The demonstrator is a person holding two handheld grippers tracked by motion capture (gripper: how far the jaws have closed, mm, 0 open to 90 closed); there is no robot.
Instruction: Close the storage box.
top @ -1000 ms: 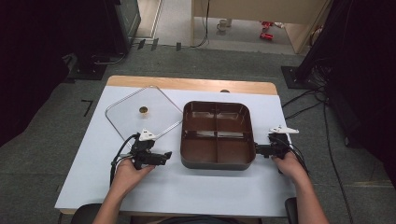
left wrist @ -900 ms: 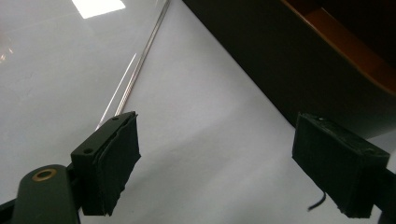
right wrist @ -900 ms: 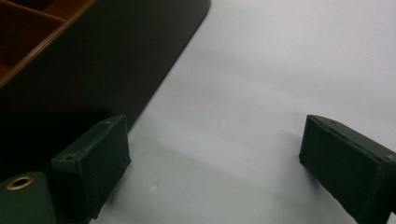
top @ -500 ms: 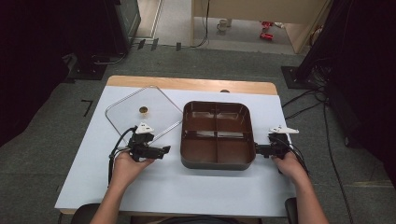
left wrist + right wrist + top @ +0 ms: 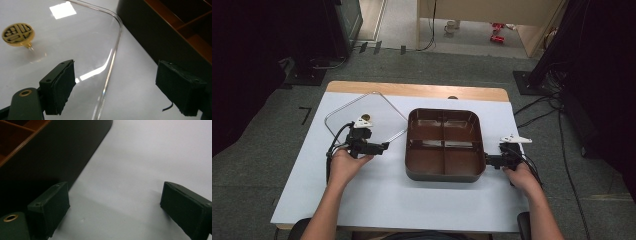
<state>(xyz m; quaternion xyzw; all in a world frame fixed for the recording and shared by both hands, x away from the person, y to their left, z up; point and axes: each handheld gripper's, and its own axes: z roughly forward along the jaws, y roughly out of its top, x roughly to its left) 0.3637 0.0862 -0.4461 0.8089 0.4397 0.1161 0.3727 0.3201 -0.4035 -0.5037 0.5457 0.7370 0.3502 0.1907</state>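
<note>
Two big things sit on your tabletop (image 5: 377,200): a brown four-compartment tray (image 5: 445,145) at the middle and a clear lid (image 5: 362,112) with a gold knob (image 5: 17,34) toward the far left corner, probably lifted off it. Your left gripper (image 5: 377,147) hovers over the lid's near edge, jaws spread wide, holding nothing. Your right gripper (image 5: 492,160) sits beside the tray's right wall, jaws equally spread, empty.

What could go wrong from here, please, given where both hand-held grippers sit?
The left hand-held gripper straddles the clear lid's thin rim, open; closing there could let the smooth lid slip or tip, perhaps knocking the brown tray. The right hand-held gripper, also open, sits beside the tray wall and might nudge it.
</note>
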